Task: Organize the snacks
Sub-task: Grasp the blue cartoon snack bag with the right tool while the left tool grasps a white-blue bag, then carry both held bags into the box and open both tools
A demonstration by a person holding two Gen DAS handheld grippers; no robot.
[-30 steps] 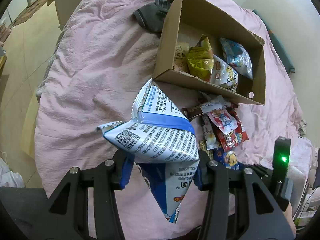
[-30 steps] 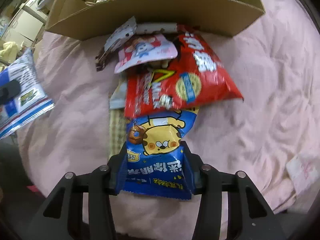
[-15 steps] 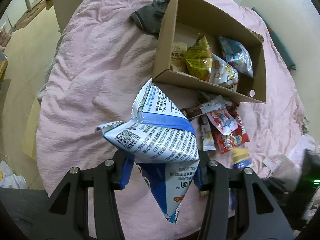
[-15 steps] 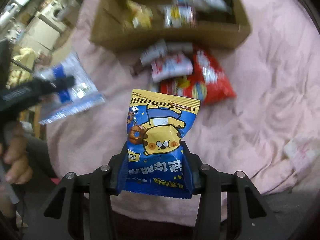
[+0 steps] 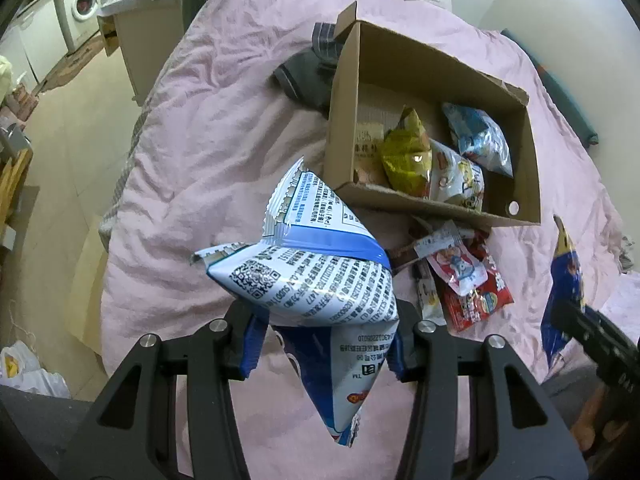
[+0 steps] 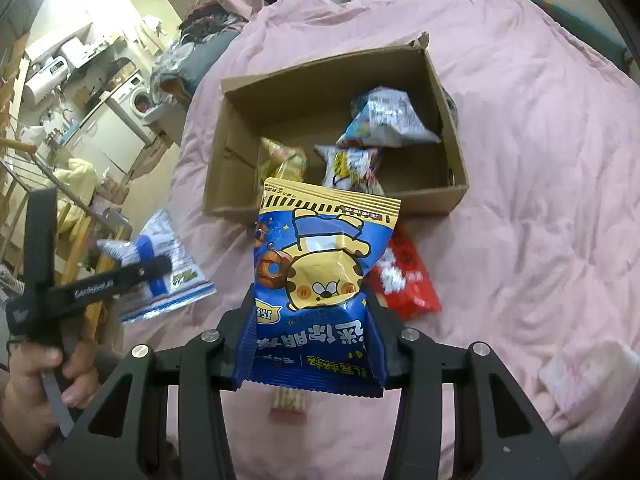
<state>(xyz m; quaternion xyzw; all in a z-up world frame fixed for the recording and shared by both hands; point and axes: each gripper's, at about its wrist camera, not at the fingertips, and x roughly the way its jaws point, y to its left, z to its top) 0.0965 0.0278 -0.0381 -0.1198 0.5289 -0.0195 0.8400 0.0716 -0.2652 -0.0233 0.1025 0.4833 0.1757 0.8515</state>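
I have 2 packets in hand. My left gripper (image 5: 324, 344) pinches a puffy white-and-blue foil snack bag with printed text (image 5: 316, 276) at the lower centre of the left wrist view, both pads pressing its sides so it creases in the middle. My right gripper (image 6: 312, 344) is clamped on a blue-and-yellow foil snack packet with a cartoon tiger and doughnut (image 6: 320, 272), held by its lower end at the centre of the right wrist view.

The open brown cardboard box (image 6: 236, 176) sits on the wrinkled pink bedspread (image 6: 540, 184) in the upper middle of that view, with 3 packets in it already: a yellow-green one (image 6: 284, 160), a white one (image 6: 352, 168) and a pale blue one (image 6: 384, 120). A red foil packet (image 6: 404, 280) and a few smaller ones lie on the cover just outside the box's near wall.

My judgement: carry each packet well over the near wall before letting go, since a puffy bag released at the rim could slide back out. The bare left half of the box floor looks the better spot. I'd drop them 1 at a time, so the 2 grippers do not crowd each other.
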